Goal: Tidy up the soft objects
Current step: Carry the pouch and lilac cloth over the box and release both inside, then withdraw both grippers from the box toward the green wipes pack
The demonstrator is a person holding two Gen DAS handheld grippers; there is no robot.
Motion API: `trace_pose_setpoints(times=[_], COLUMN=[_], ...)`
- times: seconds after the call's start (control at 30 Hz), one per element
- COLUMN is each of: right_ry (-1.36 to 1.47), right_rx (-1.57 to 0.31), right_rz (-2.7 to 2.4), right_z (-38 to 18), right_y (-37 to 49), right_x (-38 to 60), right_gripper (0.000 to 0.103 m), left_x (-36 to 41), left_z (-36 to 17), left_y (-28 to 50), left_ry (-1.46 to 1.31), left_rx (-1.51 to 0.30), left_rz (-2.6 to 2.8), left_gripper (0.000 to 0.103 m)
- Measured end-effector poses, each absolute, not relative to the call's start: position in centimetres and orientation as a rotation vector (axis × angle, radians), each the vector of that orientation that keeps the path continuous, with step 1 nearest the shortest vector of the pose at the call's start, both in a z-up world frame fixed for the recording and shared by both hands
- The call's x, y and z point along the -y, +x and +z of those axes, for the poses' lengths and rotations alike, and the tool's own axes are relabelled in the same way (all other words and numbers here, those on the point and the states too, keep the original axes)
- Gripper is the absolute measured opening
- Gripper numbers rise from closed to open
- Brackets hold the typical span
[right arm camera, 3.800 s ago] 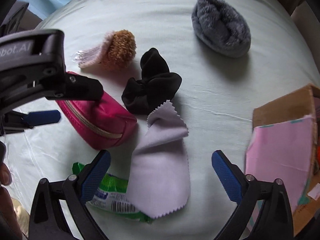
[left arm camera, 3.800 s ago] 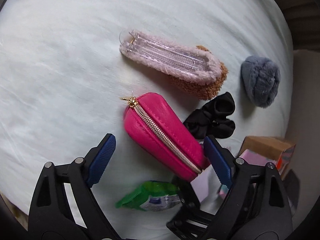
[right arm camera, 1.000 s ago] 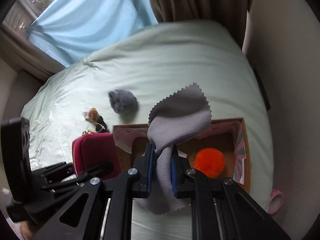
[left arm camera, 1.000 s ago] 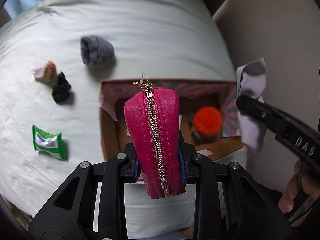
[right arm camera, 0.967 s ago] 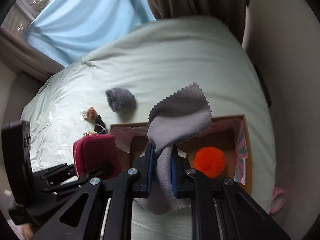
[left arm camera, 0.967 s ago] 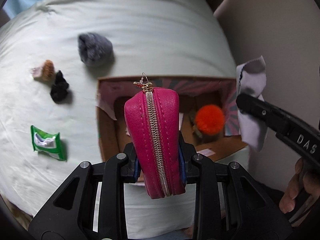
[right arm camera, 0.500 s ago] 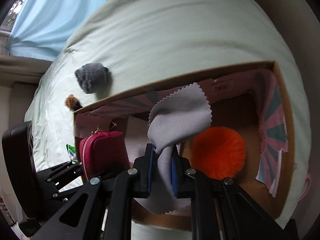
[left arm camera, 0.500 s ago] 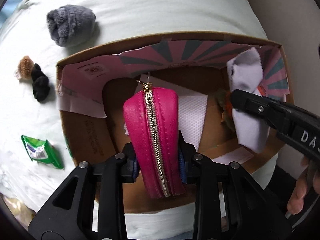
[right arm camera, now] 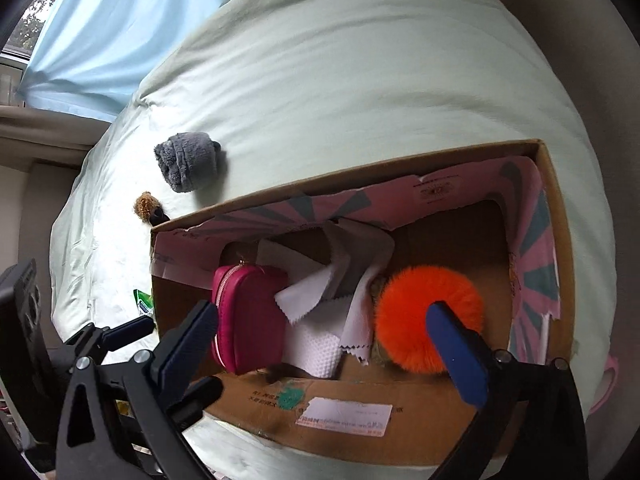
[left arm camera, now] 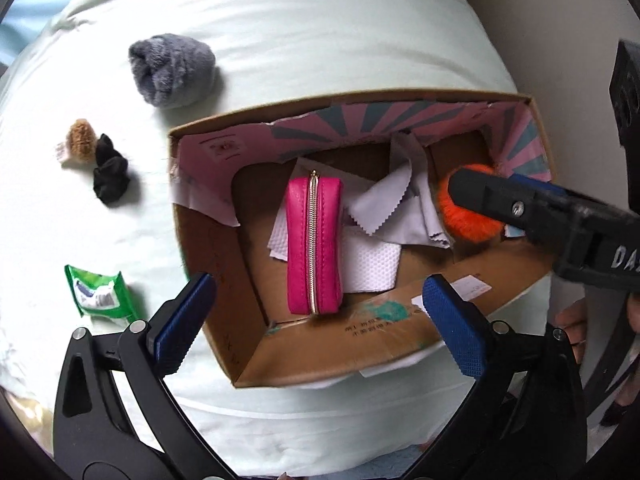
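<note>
The pink zip pouch [left arm camera: 314,244] lies inside the cardboard box [left arm camera: 320,364], on white tissue. The grey cloth [left arm camera: 394,204] lies crumpled beside it, next to an orange pom-pom [left arm camera: 460,216]. My left gripper [left arm camera: 320,320] is open and empty above the box's near wall. My right gripper [right arm camera: 332,344] is open and empty over the box; the pouch [right arm camera: 250,316], the cloth [right arm camera: 344,280] and the pom-pom [right arm camera: 416,316] show between its fingers. The right gripper's arm crosses the left wrist view [left arm camera: 560,216].
On the pale green bed [left arm camera: 280,20] lie a grey fluffy item [left arm camera: 172,68], a brown-and-pink fuzzy item [left arm camera: 78,142], a black scrunchie [left arm camera: 110,176] and a green tissue pack [left arm camera: 100,292]. Blue curtain [right arm camera: 100,32] hangs behind the bed.
Both grippers opened. The pink pouch and the grey cloth left the jaws and now lie in the box. Both grippers have pulled back slightly.
</note>
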State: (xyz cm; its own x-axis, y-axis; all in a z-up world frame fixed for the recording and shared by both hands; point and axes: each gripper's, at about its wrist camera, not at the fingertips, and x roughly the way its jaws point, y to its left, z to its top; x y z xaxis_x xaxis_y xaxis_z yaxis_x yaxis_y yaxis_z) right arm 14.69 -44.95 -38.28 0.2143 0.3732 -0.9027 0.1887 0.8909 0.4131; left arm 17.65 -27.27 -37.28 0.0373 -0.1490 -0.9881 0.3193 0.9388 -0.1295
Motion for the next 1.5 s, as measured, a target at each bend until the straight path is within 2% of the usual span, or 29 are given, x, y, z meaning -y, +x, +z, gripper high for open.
trace_pose_setpoints(times=[0.2, 0.53, 0.93, 1.2, 1.5], right_ry=[0.431, 0.318, 0.143, 0.147, 0.085], right_rx=[-1.315, -1.196, -1.018, -0.944, -0.953], right_rz=[0.117, 0.055, 0.019, 0.038, 0.056], right_z=[-35.8, -28.1, -17.8, -15.2, -15.6], right_y=[13.4, 10.0, 5.4, 3.9, 5.5], right_x=[44.0, 41.3, 30.9, 22.7, 15.4], right_gripper=[0.103, 0.103, 0.103, 0.103, 0.103], left_x=[26.8, 22.3, 9.6, -0.2, -8.3], left_z=[-34.6, -28.0, -19.3, -17.4, -20.1], left_y=[17.1, 14.1, 9.9, 8.6, 9.6], left_ry=[0.11, 0.072, 0.064, 0.019, -0.123], left_rx=[-1.445, -1.34, -1.183, -1.123, -1.199], left_rz=[-0.37, -0.353, -0.319, -0.249, -0.211], left_gripper=[0.103, 0.103, 0.103, 0.103, 0.103])
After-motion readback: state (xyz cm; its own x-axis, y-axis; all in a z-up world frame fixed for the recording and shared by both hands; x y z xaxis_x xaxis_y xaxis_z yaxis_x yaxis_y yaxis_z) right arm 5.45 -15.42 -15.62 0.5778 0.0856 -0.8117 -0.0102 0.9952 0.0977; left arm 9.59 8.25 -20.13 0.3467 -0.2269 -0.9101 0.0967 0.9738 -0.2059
